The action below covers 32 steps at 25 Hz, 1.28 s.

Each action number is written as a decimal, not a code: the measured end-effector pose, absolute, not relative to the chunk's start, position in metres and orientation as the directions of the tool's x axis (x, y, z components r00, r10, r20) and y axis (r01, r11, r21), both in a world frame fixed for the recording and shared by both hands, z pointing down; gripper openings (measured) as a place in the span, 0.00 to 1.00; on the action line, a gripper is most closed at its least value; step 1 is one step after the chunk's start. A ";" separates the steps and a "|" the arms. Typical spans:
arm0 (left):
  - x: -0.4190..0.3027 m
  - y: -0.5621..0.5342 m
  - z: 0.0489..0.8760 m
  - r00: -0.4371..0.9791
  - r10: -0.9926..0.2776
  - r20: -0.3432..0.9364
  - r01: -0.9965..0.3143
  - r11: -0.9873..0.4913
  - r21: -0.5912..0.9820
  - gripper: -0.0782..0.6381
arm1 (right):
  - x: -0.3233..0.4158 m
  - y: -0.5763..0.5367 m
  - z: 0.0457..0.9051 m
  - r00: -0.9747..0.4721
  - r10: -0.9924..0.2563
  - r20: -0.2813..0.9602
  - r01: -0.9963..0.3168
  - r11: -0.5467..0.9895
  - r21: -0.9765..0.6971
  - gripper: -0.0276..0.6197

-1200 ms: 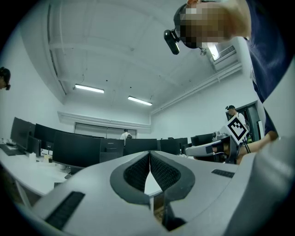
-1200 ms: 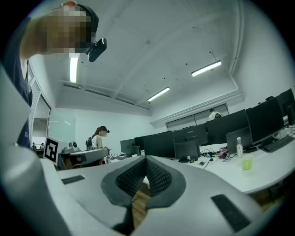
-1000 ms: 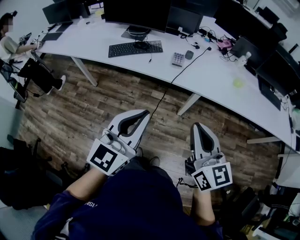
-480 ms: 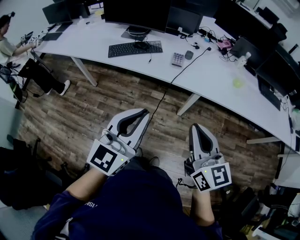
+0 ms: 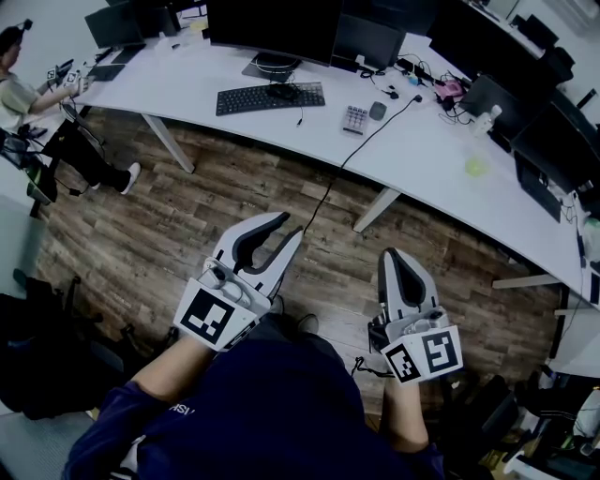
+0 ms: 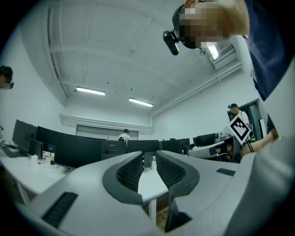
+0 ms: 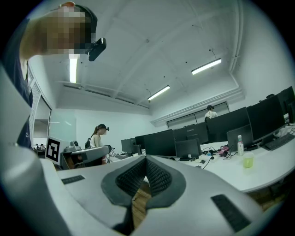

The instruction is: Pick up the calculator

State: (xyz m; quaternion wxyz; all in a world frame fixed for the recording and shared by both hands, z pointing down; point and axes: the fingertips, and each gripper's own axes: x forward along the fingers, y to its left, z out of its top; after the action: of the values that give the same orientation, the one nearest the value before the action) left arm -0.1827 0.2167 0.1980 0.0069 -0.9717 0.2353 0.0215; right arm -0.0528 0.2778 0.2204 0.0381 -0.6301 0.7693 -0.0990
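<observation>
The calculator [image 5: 355, 118], small and grey with rows of keys, lies on the long white desk [image 5: 422, 155], beside a dark mouse [image 5: 378, 110]. Both grippers hang over the wooden floor, well short of the desk. My left gripper [image 5: 292, 224] points toward the desk; its jaws have just been opening and now stand slightly apart with nothing between them. In the left gripper view the left gripper [image 6: 148, 159] shows a narrow gap. My right gripper [image 5: 392, 251] is shut and empty, and in its own view the right gripper [image 7: 145, 159] has its pads meeting.
A black keyboard [image 5: 271, 97] and several dark monitors [image 5: 272, 23] stand on the desk. A black cable [image 5: 328, 192] runs from the desk down to the floor. A green cup [image 5: 477, 166] sits further right. A person [image 5: 17, 84] sits at the desk's far left end.
The left gripper's jaws have parted from shut to slightly open. Neither hand has moved. The seated person at the far left has shifted a little.
</observation>
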 end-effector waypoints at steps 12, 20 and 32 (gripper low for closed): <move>-0.181 0.215 0.197 0.883 -0.468 -0.044 -0.468 -0.884 -0.004 0.35 | -0.049 0.279 0.221 -0.201 -0.977 0.064 -0.961 0.184 -0.205 0.05; -0.181 0.216 0.196 0.879 -0.474 -0.048 -0.475 -0.880 -0.008 0.44 | -0.047 0.281 0.221 -0.201 -0.978 0.061 -0.959 0.184 -0.214 0.05; -0.180 0.214 0.193 0.879 -0.473 -0.056 -0.474 -0.881 -0.010 0.53 | -0.045 0.280 0.223 -0.198 -0.978 0.063 -0.957 0.179 -0.228 0.05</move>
State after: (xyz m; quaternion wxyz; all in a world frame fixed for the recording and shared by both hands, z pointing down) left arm -0.1798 0.2135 0.1932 0.0119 -0.9693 0.2441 0.0261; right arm -0.0448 0.2803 0.2232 0.0484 -0.6315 0.7661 -0.1090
